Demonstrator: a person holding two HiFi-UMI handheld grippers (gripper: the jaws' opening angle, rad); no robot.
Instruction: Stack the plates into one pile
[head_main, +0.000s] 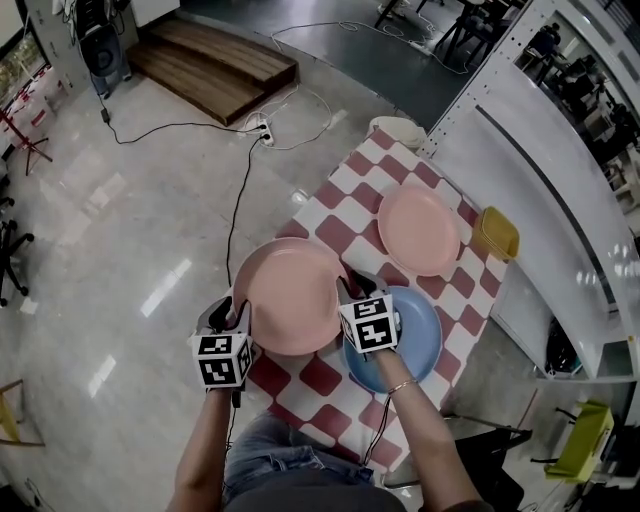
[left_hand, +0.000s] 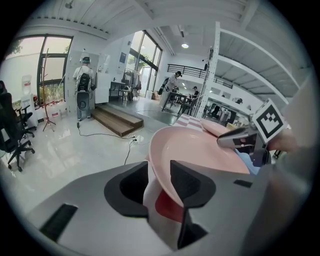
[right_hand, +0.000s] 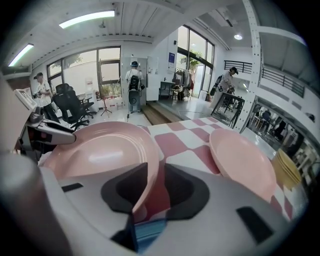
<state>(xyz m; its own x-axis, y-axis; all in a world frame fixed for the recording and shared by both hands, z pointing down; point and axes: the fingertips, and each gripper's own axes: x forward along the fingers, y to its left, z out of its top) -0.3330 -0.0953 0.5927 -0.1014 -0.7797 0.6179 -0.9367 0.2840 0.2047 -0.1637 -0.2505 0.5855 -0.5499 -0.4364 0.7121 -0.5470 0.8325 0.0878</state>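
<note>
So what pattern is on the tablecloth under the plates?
The tablecloth has red and white checks. The head view shows it best.

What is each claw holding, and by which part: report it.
Nothing is gripped. The nearer pink plate has opposite parts of its rim between the open jaws of the left claw and the right claw; neither presses on it.

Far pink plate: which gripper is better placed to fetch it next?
Probably the right gripper: the far pink plate lies ahead on its side; the left gripper stands across the near pink plate.
</note>
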